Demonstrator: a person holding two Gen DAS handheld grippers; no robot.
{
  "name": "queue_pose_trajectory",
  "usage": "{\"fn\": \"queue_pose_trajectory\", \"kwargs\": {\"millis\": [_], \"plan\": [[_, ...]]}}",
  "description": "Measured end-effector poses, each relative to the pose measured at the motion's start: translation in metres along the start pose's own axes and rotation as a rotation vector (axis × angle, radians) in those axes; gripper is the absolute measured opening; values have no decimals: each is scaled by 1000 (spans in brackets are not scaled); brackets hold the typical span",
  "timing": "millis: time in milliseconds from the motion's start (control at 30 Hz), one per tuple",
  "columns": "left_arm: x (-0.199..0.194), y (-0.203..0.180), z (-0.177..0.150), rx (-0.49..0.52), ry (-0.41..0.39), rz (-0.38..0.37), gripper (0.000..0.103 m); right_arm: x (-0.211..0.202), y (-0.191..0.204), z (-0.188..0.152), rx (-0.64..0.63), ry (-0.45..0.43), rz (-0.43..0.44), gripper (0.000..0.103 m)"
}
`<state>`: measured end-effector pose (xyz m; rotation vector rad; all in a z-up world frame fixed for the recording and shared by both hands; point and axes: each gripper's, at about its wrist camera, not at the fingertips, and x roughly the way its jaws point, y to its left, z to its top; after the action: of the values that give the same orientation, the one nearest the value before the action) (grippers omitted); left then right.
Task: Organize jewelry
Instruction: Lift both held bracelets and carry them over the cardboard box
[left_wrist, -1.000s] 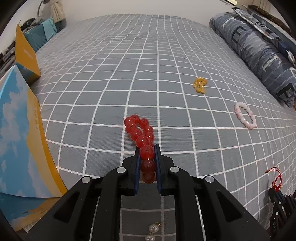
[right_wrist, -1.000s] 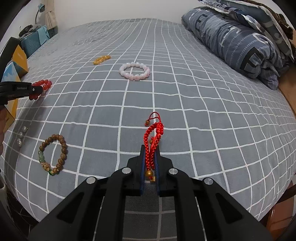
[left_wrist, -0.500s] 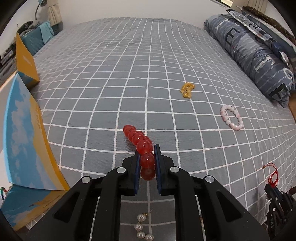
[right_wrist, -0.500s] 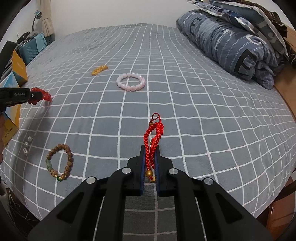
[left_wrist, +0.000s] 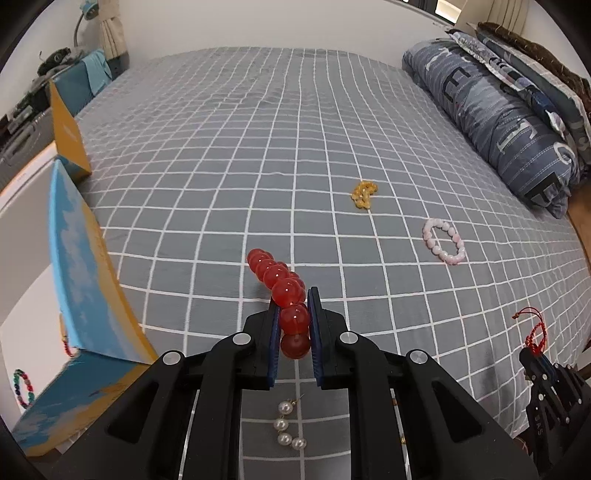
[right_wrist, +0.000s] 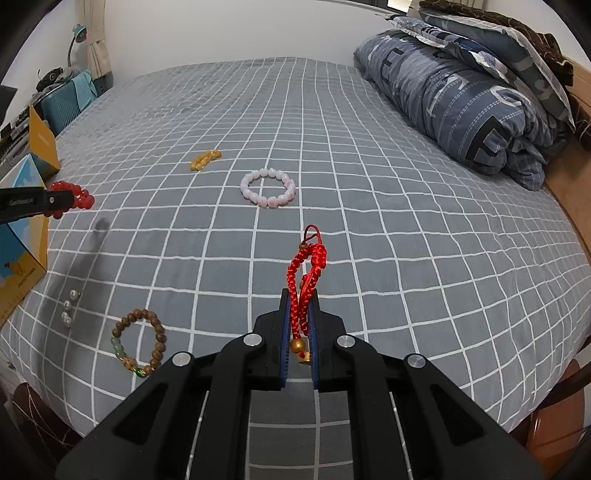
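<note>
Grippers (left_wrist: 292, 314) (right_wrist: 298, 314) downtilted, clamping bracelets (left_wrist: 284, 288) (right_wrist: 306, 280).

Home bedroom, seen from over the bed.

Bed (right_wrist: 369, 192) under grey sheet with white grid; rolled blue-grey quilt (right_wrist: 461, 99) and stacked pillows (right_wrist: 517, 48) along one side against wooden frame. Plain white wall behind, curtain (right_wrist: 96, 40) and small lamp (right_wrist: 75, 35) in far corner, cluttered bedside surface with teal case (right_wrist: 61, 105). Blue-and-yellow boxes (left_wrist: 74, 266) at bed's edge.
</note>
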<state>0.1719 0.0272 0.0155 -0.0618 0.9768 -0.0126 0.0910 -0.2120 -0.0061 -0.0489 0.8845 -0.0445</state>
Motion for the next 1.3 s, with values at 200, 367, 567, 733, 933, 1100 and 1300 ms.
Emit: {"fn": "queue_pose_trajectory", "kwargs": {"millis": [200,367,567,733,933,1100,1300], "plan": [[-21,13,2,-19,-24,16,13,-11,10,15,-26,-41,-7,7],[-42,26,6,-42,-59,20,13,-21,27,33,-68,-76,-17,7],[-71,44,8,-60,-103,53,13,-32,52,57,-116,-114,-7,7],[-88,64,8,-96,-134,82,13,-40,81,78,-151,-128,27,7],[-101,99,0,-147,-137,94,13,-46,134,105,-220,-129,137,8],[-122,138,-12,-196,-153,142,13,-54,187,119,-284,-144,207,7],[-142,186,-25,-258,-155,208,13,-69,260,122,-377,-165,270,7]]}}
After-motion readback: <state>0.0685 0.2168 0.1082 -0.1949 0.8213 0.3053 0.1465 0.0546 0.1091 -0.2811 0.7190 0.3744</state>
